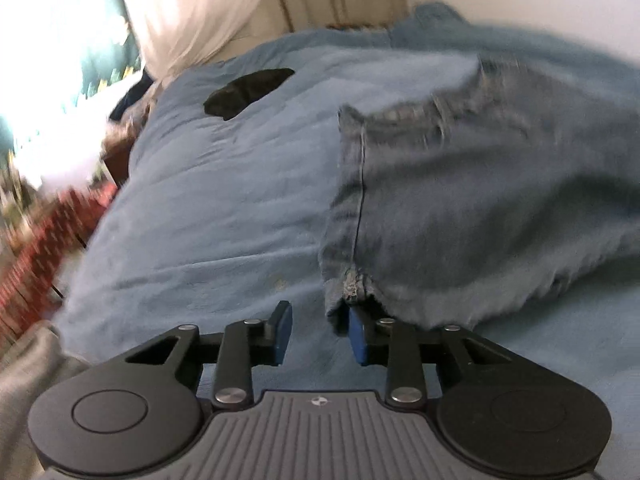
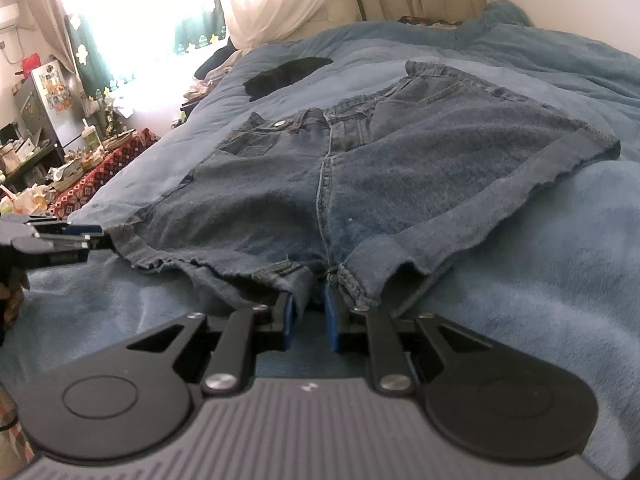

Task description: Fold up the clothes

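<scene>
Denim shorts [image 2: 340,184] flat on blanket [image 2: 540,280], L gripper [image 1: 318,334] prob. open

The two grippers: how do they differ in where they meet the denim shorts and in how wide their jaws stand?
The left gripper sits at the outer corner of one leg hem of the denim shorts, while the right gripper sits at the crotch seam between the legs. The left gripper's jaws stand wider apart; the right gripper's gap is narrower. Both are open and low over the blue blanket.
</scene>
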A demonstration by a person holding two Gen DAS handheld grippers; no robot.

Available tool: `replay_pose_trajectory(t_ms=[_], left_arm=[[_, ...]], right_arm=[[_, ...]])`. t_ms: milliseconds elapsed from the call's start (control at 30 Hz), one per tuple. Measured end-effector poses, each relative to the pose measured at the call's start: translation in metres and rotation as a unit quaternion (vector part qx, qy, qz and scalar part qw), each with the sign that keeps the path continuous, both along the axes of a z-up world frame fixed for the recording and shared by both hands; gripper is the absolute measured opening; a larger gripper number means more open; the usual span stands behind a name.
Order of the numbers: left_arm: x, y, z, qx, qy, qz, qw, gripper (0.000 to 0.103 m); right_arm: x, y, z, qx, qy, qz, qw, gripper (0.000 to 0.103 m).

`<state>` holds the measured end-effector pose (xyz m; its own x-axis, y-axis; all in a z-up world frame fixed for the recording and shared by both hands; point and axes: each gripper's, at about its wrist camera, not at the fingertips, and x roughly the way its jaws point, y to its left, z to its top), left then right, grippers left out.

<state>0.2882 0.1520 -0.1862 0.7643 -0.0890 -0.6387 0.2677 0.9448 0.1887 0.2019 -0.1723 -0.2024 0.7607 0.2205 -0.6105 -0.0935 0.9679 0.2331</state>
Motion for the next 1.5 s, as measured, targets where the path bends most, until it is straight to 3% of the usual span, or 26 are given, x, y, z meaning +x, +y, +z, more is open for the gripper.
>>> replay_pose_trajectory(t_ms=[167, 233, 267, 300, 467, 533, 667, 767, 900, 1133, 1333, 1500], left_arm=[[0.015, -0.010, -0.010, 0.005, 0.023, -0.004, 0.9997, 0.030], [0.021, -0.008, -0.012, -0.014, 0.035, 0.007, 0.9993, 0.008], [0.024, -0.007, -0.012, -0.026, 0.038, 0.016, 0.9988, 0.008], [0.025, -0.003, -0.007, -0.039, 0.034, 0.024, 0.9983, 0.007], [0.017, 0.021, 0.045, -0.103, -0.008, 0.025, 0.9943, 0.007], [0.014, 0.023, 0.060, -0.106, -0.015, 0.016, 0.9941, 0.007], [0.010, 0.032, 0.057, -0.110, -0.005, 0.012, 0.9939, 0.008], [0.014, 0.034, 0.024, -0.104, 0.040, 0.020, 0.9935, 0.009], [0.016, 0.030, -0.008, -0.091, 0.061, 0.035, 0.9934, 0.013], [0.023, 0.027, -0.026, -0.073, 0.071, 0.049, 0.9936, 0.019], [0.013, 0.020, -0.020, -0.037, 0.052, 0.056, 0.9964, 0.040], [0.006, 0.023, -0.012, -0.024, 0.052, 0.068, 0.9960, 0.049]], right_arm=[[0.001, 0.004, -0.003, 0.002, 0.007, 0.003, 1.000, 0.019], [0.001, 0.007, -0.004, -0.009, 0.005, 0.011, 1.000, 0.018], [0.001, 0.009, -0.005, -0.016, 0.004, 0.016, 1.000, 0.005], [0.000, 0.009, -0.004, -0.024, 0.001, 0.020, 1.000, 0.001], [-0.008, 0.002, 0.015, -0.044, -0.023, 0.022, 0.999, 0.001], [-0.014, 0.002, 0.023, -0.052, -0.036, 0.027, 0.998, 0.001], [-0.025, 0.009, 0.025, -0.071, -0.042, 0.048, 0.995, 0.001], [-0.025, 0.008, 0.003, -0.045, 0.007, 0.055, 0.997, 0.001], [-0.026, 0.005, -0.013, -0.037, 0.025, 0.052, 0.998, 0.001], [-0.030, 0.007, -0.016, -0.040, 0.021, 0.056, 0.997, 0.002], [-0.039, 0.002, -0.005, -0.019, 0.030, 0.067, 0.997, 0.003], [-0.057, -0.020, 0.011, 0.008, 0.028, 0.075, 0.997, 0.003]])
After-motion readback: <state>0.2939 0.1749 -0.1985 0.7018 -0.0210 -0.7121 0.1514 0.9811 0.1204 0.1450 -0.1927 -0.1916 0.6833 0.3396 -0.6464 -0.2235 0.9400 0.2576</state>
